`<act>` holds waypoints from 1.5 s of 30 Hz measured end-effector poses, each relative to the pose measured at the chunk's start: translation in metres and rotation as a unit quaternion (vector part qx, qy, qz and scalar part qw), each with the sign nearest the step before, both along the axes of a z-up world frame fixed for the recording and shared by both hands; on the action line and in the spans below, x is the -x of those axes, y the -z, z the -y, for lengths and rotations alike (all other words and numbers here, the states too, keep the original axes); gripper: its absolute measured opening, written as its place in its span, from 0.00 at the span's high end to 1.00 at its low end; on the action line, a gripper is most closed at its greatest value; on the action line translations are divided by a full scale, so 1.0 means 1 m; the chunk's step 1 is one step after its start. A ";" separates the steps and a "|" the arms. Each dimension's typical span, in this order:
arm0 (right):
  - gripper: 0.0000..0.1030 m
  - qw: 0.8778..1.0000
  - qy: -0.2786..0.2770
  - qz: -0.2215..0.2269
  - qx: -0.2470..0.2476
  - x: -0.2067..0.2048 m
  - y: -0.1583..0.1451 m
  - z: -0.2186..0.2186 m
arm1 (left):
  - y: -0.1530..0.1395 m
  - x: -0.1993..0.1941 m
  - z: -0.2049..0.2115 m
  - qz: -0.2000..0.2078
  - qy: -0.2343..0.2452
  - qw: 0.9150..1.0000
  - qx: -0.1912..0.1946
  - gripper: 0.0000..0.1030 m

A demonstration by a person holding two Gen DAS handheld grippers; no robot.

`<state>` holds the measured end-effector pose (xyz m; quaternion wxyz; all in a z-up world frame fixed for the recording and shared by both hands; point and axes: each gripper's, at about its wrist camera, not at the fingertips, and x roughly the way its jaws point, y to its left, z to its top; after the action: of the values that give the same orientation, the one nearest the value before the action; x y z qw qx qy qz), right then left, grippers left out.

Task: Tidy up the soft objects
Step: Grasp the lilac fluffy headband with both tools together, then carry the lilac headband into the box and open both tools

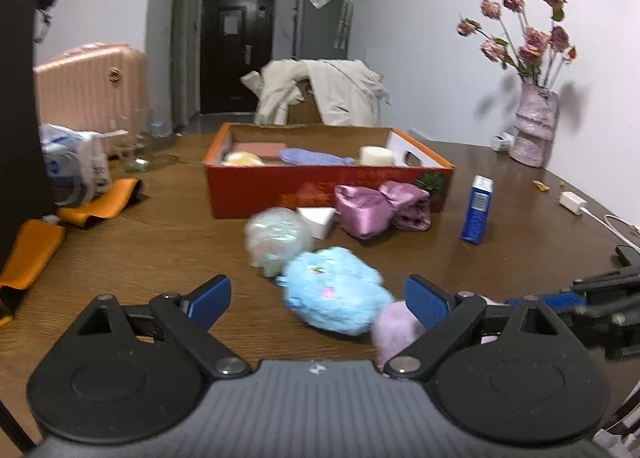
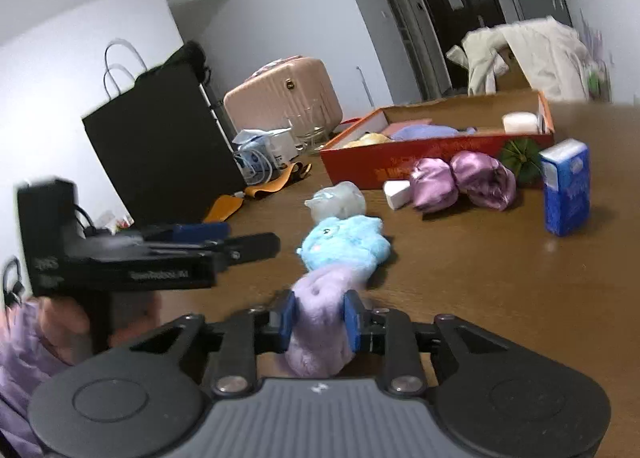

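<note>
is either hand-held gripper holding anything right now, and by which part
The right hand-held gripper is shut on the lilac fluffy end of the blue plush toy. The left hand-held gripper is open and holds nothing.

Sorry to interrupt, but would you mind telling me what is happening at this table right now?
A person is sorting soft items into an orange cardboard box. The right gripper is clamped on a fluffy lilac plush piece joined to a fuzzy light-blue plush toy. The left gripper is open, with that toy between its fingers, unpressed.
</note>
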<state>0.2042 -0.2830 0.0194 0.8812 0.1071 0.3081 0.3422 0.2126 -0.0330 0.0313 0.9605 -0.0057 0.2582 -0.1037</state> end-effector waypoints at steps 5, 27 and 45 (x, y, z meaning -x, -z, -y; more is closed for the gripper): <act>0.56 0.979 0.190 -0.009 0.071 -0.021 0.016 0.029 | 0.012 -0.005 0.024 -0.014 0.038 0.999 0.005 0.08; 0.75 0.986 0.162 -0.024 -0.001 -0.016 0.033 0.010 | 0.035 -0.025 0.048 -0.110 0.088 0.986 0.088 0.76; 0.76 0.985 0.159 0.053 -0.051 -0.064 -0.051 0.028 | -0.062 -0.102 0.033 -0.032 0.127 0.983 0.125 0.78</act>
<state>0.2679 -0.3108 0.0700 0.9330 0.1808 0.2221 0.2180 0.3142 -0.0663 0.0935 0.9225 -0.0965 0.2723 -0.2561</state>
